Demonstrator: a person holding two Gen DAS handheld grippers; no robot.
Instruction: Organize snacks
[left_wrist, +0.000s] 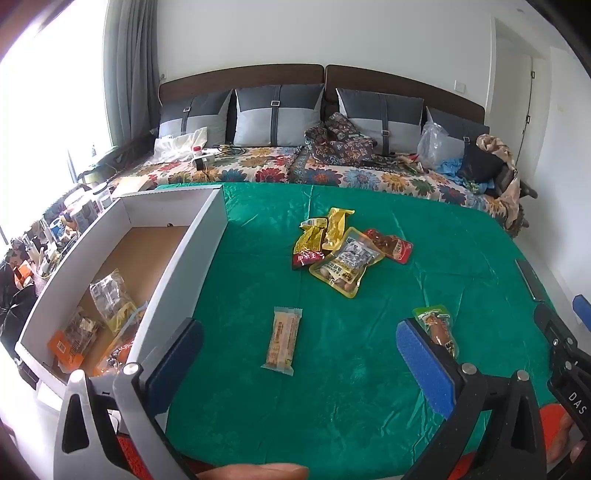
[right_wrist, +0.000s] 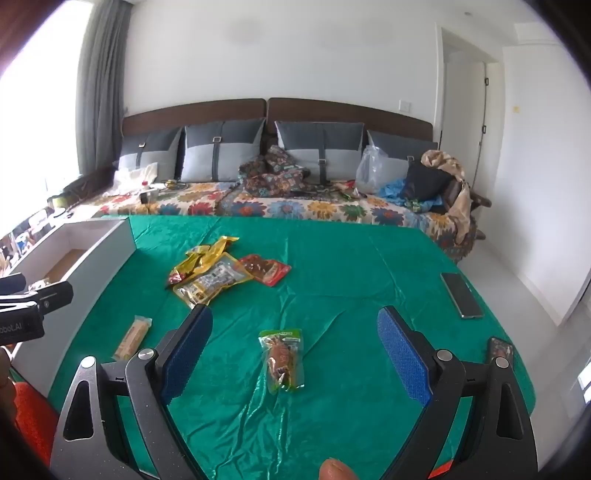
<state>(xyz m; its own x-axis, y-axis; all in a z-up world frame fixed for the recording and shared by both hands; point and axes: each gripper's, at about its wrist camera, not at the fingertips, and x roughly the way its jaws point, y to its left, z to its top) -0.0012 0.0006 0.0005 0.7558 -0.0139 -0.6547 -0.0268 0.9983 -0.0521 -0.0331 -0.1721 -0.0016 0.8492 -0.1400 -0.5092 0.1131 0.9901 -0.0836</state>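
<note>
Green cloth (right_wrist: 332, 266), open around sausage pack (right_wrist: 284, 360)

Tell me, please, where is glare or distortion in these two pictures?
Left wrist view: window blown out white, bed headboard bowed by the fisheye. Right wrist view: window also overexposed, green cloth shows bright sheen, corners vignetted black.

You see a green cloth (left_wrist: 369, 387), a white box (left_wrist: 192, 258) with a brown floor, and blue pads (right_wrist: 402, 354) on black fingers. Behind you'll find a flower-patterned bedspread (left_wrist: 258, 166) in red, yellow and blue, with two-tone grey pillows (left_wrist: 277, 114). The packets (left_wrist: 340, 254) are yellow, red and clear.
</note>
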